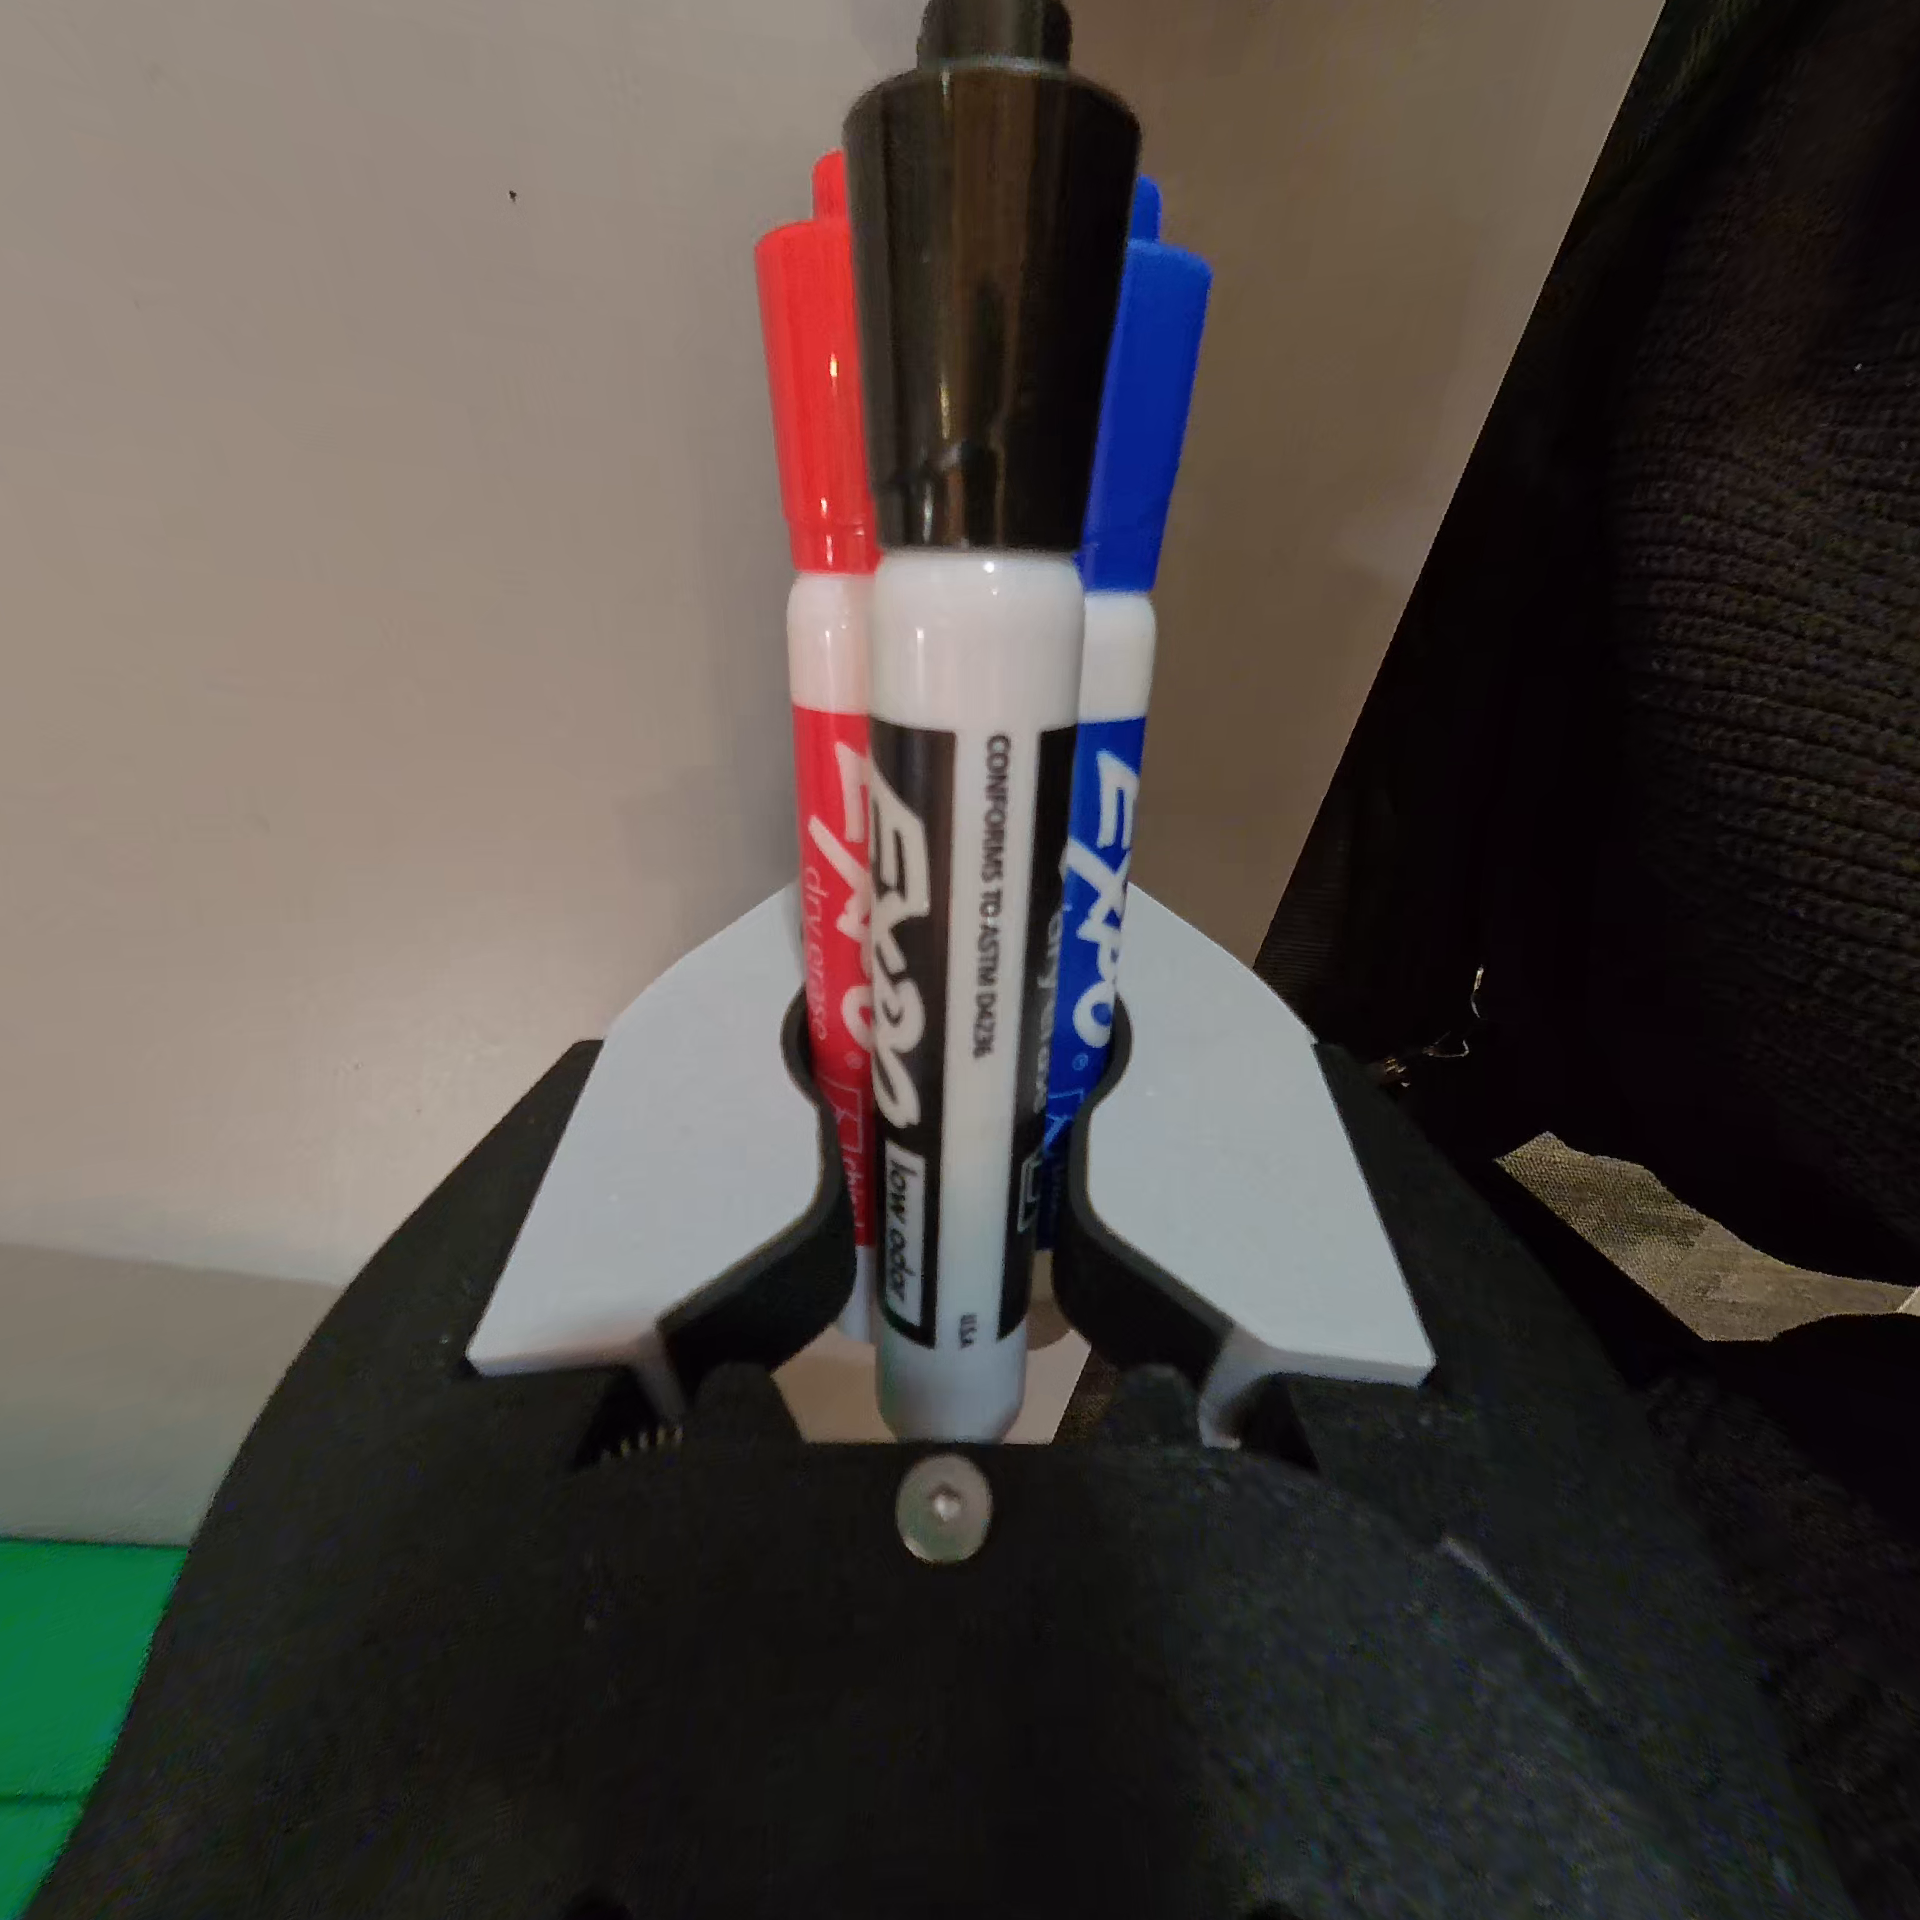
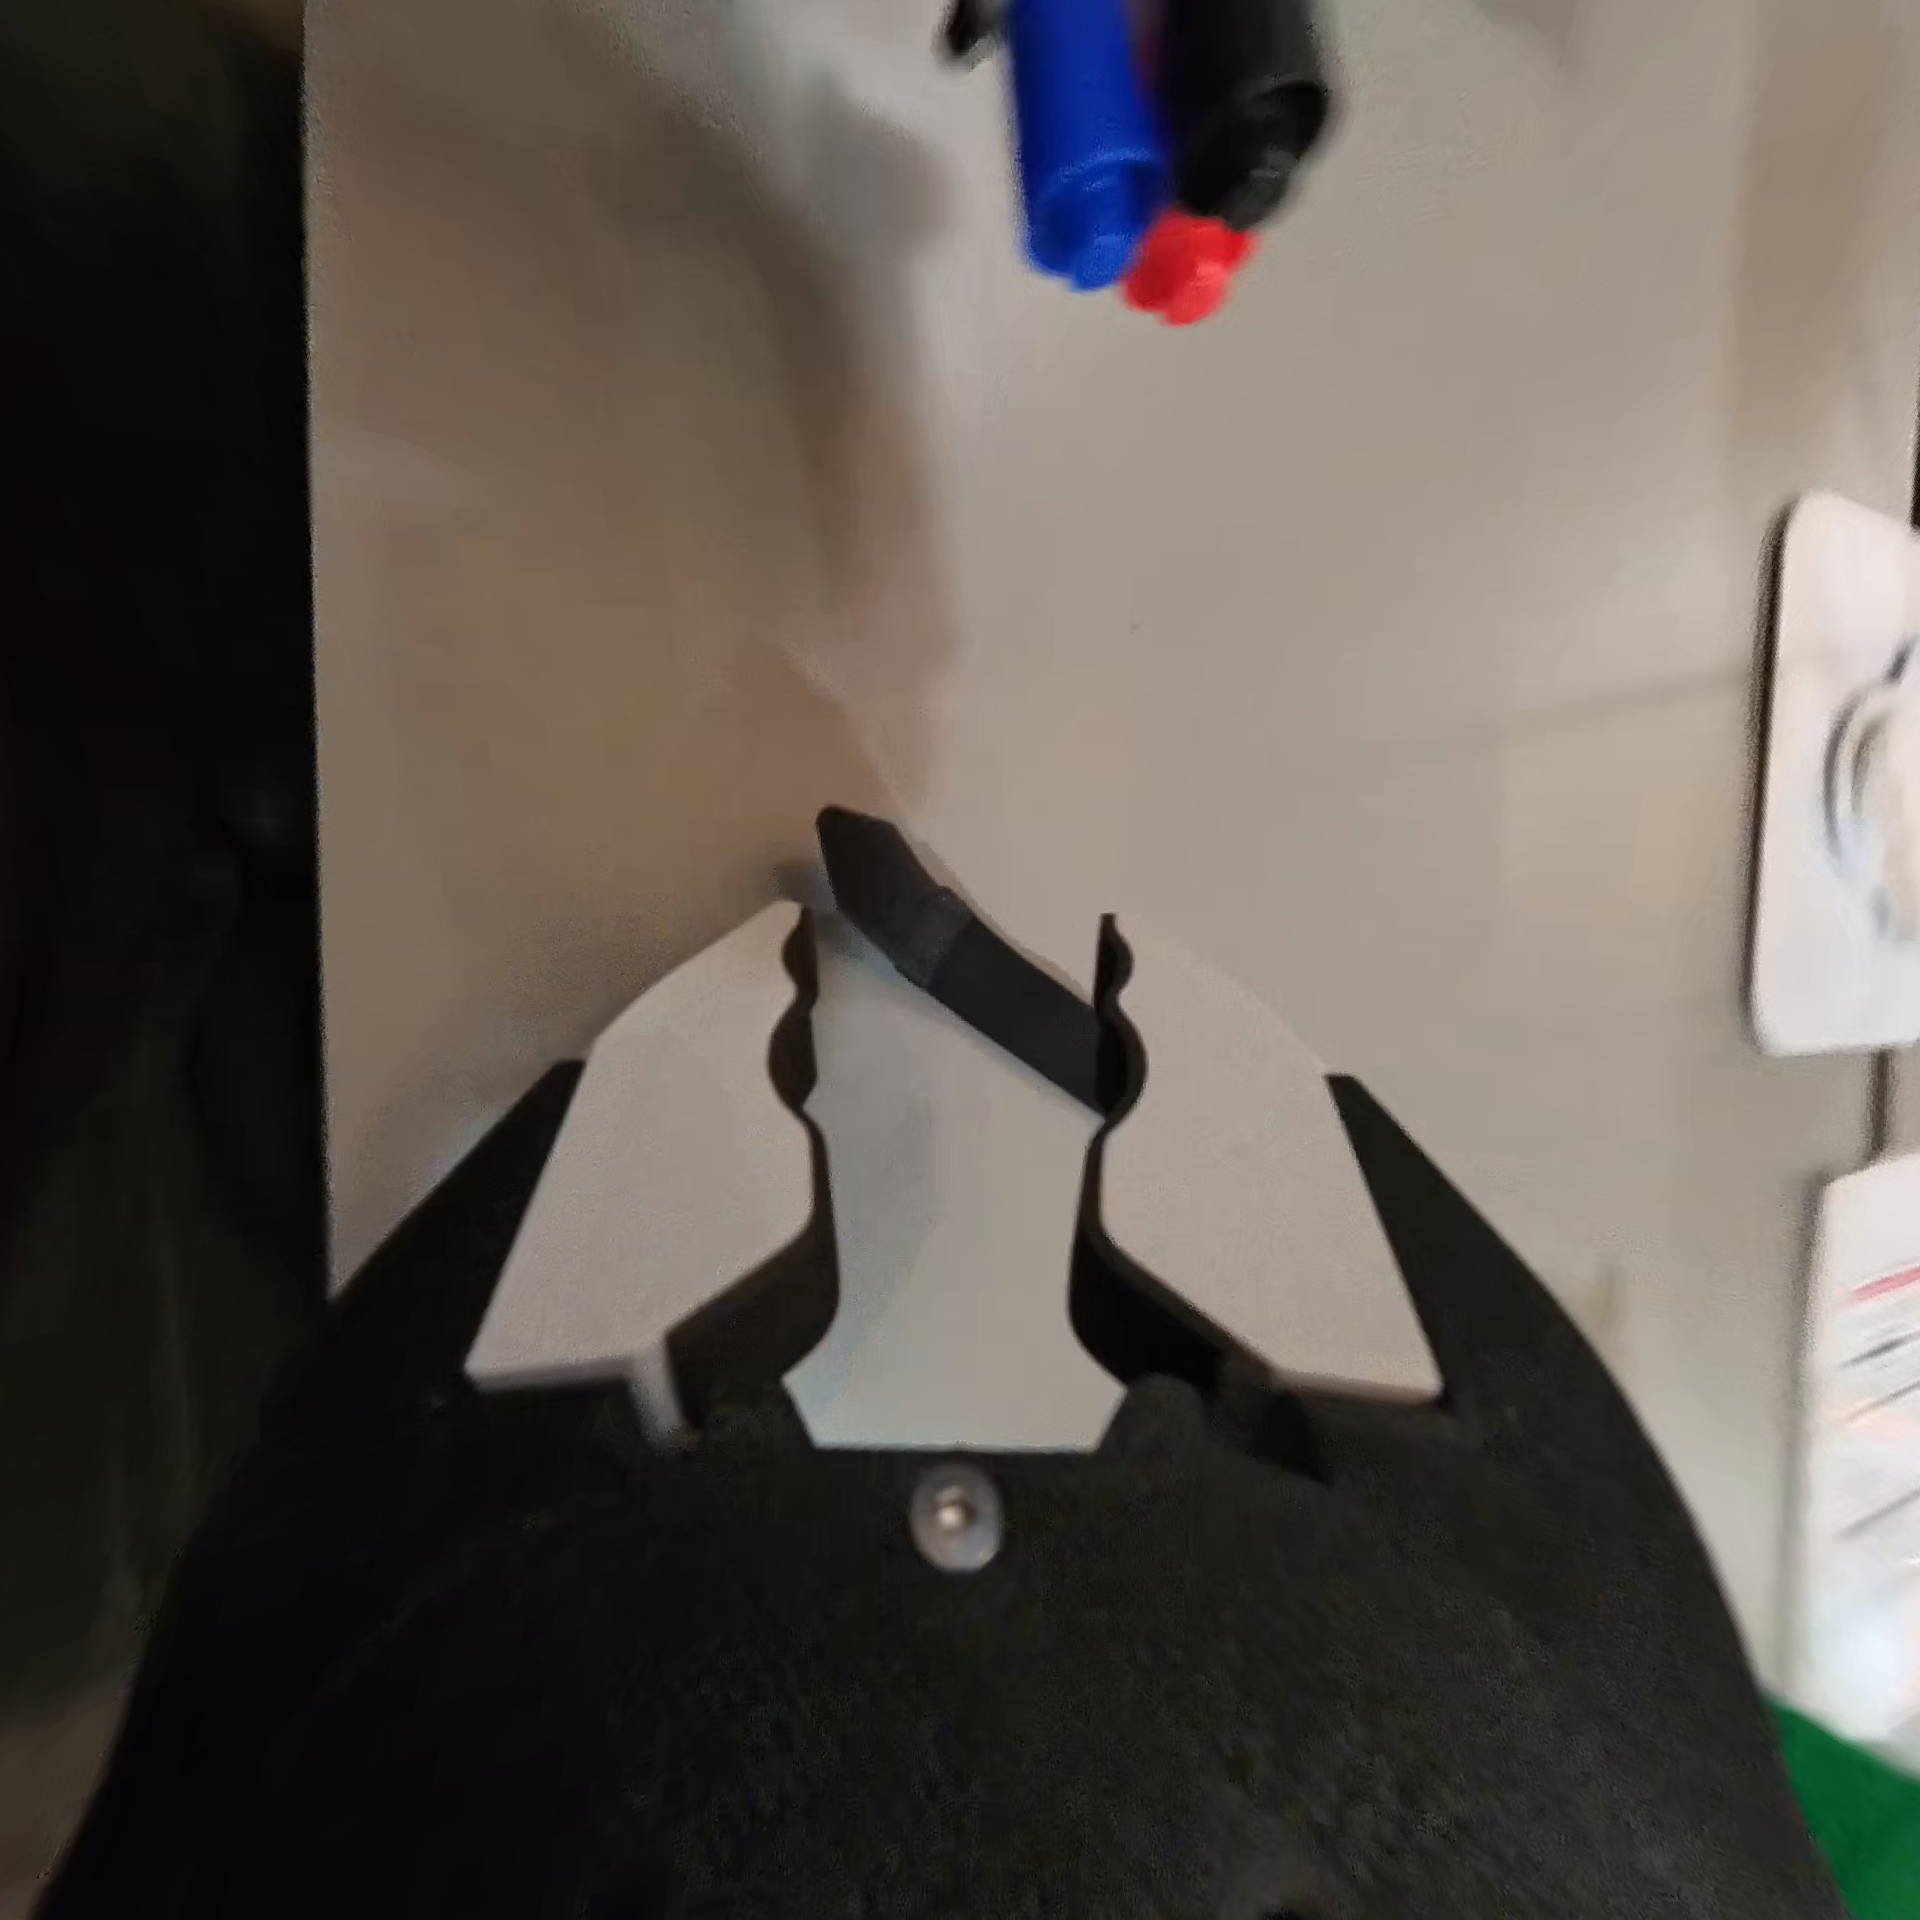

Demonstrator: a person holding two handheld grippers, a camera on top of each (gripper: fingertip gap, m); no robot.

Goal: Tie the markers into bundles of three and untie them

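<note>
Three markers [image 1: 956, 790] are clamped upright by the left gripper [image 1: 956, 1049]; the right gripper [image 2: 961, 997], parted, carries a black strap [image 2: 966, 961] that could slip free.

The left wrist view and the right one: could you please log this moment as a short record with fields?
Left gripper: shut on three markers held side by side
Red marker: on the left of the bundle
Black marker: in the middle, nearest the camera
Blue marker: on the right
Right gripper: jaws apart, with a black strap lying slantwise between the fingers and touching the right one
Tie around markers: none seen
Backdrop: pale wall
</note>
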